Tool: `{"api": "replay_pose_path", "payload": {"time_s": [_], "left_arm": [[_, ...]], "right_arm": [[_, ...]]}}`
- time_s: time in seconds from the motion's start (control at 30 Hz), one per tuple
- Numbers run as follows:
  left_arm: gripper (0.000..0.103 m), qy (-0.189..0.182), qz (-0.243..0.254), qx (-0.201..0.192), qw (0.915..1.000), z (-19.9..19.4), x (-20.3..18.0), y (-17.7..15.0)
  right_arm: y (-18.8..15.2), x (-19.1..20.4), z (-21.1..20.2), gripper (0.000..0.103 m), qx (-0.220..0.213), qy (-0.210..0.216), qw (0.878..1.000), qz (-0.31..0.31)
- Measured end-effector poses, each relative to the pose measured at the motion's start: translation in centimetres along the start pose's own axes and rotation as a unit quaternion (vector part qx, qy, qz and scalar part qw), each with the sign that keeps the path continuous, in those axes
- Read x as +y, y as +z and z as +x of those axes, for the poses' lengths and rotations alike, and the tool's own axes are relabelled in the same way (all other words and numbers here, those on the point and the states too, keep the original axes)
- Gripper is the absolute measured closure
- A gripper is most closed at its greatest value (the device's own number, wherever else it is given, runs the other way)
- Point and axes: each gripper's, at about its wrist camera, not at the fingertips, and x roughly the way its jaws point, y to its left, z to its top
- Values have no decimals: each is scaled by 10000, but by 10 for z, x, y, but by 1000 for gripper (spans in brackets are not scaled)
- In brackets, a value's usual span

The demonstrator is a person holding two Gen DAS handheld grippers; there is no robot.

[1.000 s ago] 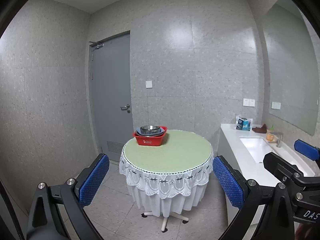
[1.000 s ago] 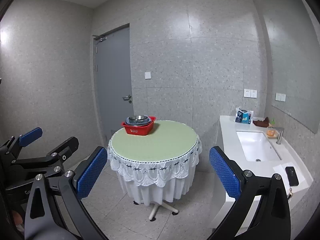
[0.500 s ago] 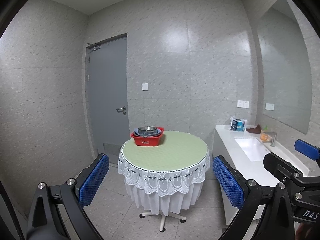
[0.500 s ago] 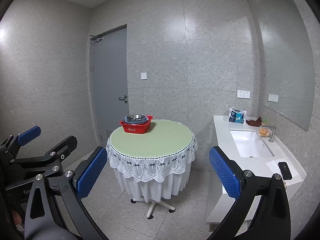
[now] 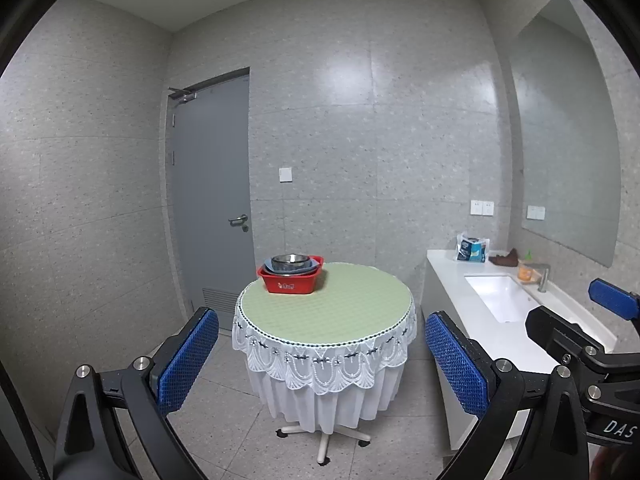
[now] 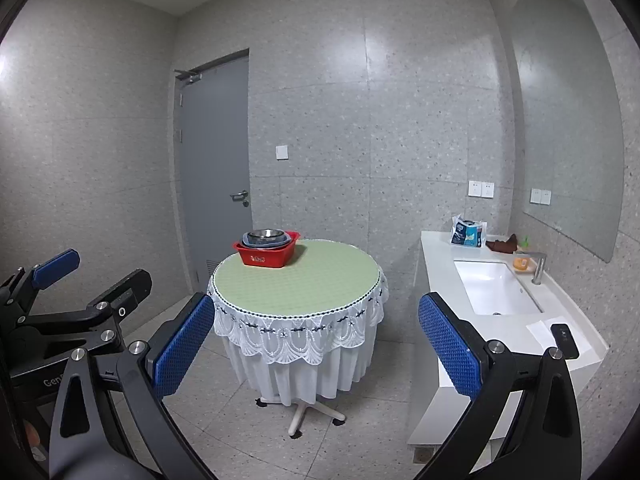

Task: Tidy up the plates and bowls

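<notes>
Left wrist view showed a grey tiled room, read from left to right. First came the left tongs (image 5: 316,360), their blue padded fingers (image 5: 188,360) spread wide apart and holding nothing, well short of anything to grasp. A grey door stood behind them. In the middle stood a round bench (image 5: 326,308) under a pale green cloth with a white lace skirt. At its far left edge sat a red rectangular plastic basin (image 5: 291,280). Nested in it were a bluish-grey dish and, on top, a shiny steel bowl (image 5: 291,259), stacked level; how many pieces lay beneath could not be told. Probably they were gathered there for sorting onto the bare cloth. To the right ran a white counter with a sunken sink (image 5: 500,296). Right wrist view showed the right tongs (image 6: 316,348), also wide apart and empty, held equally far back from the bench, suggesting an approach with neither side committed.
</notes>
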Motion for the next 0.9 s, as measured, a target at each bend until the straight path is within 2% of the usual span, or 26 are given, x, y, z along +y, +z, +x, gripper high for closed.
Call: {"api": "replay_pose_path", "payload": {"time_s": [0.9], "left_arm": [[1, 14, 28, -23, 10000, 11, -13, -1]], "right_arm": [[-1, -8, 3, 0, 47, 9, 10000, 1]]}}
